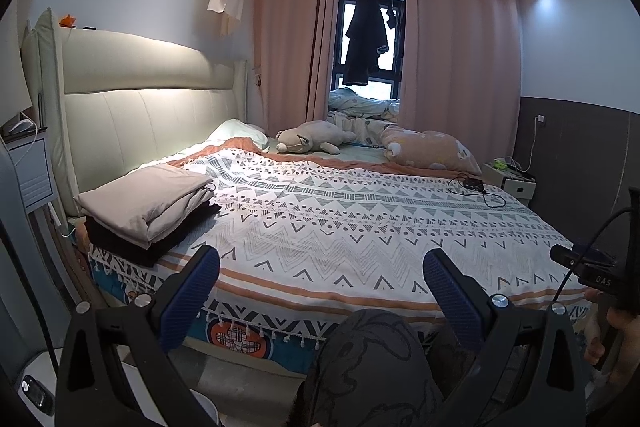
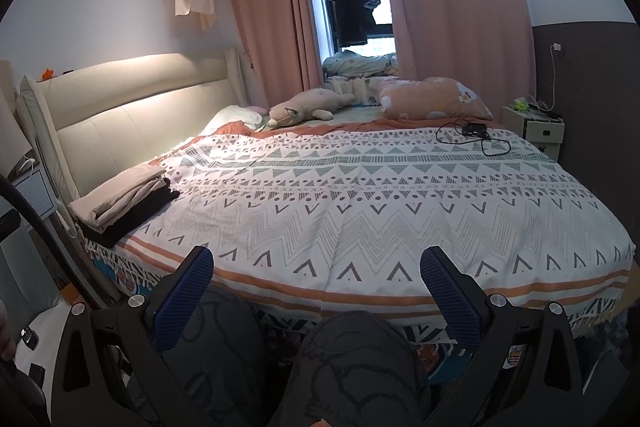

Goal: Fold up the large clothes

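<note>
A stack of folded clothes lies at the bed's near left corner: a beige garment (image 1: 148,197) on top of a black one (image 1: 136,241). The stack also shows in the right wrist view (image 2: 120,201). My left gripper (image 1: 320,261) is open and empty, held above the person's knee at the bed's front edge. My right gripper (image 2: 316,259) is open and empty, held above both knees at the front edge. The right gripper's body shows at the right edge of the left wrist view (image 1: 596,267).
The bed carries a white patterned bedspread (image 2: 360,195). A plush toy (image 1: 312,141), a peach pillow (image 1: 430,149) and a black cable with charger (image 1: 474,187) lie at the far side. A nightstand (image 1: 510,181) stands far right. A padded headboard (image 1: 132,99) runs along the left.
</note>
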Available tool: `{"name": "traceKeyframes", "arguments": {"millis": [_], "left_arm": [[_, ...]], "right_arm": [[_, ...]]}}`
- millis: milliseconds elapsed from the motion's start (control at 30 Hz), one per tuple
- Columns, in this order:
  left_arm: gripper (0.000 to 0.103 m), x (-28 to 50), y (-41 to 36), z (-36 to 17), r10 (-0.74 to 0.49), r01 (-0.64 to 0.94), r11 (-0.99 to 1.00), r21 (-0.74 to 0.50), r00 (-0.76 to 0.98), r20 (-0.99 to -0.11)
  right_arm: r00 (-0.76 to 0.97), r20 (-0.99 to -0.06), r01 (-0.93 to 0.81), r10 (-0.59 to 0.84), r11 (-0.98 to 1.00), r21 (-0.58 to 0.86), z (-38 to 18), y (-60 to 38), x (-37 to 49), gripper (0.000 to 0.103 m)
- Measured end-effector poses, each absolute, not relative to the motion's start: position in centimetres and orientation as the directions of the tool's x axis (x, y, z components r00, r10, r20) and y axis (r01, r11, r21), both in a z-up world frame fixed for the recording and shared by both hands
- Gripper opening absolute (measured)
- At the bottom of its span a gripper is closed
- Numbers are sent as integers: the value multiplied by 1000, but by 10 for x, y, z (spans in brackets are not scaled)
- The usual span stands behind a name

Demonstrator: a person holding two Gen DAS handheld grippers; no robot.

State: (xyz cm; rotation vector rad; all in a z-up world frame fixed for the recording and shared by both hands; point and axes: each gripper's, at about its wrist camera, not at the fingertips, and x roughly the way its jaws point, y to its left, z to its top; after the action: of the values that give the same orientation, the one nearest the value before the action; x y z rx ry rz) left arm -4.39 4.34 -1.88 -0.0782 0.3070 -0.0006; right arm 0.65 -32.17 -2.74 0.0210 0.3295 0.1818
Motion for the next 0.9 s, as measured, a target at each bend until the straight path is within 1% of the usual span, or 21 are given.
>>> {"name": "traceKeyframes", "arguments": {"millis": [900], "left_arm": [[103,-42,45,-17,2,-21,998,-59,951,-309]], "right_arm": [[928,-330,-169,176,984,49,-26,-324,8,103]]}}
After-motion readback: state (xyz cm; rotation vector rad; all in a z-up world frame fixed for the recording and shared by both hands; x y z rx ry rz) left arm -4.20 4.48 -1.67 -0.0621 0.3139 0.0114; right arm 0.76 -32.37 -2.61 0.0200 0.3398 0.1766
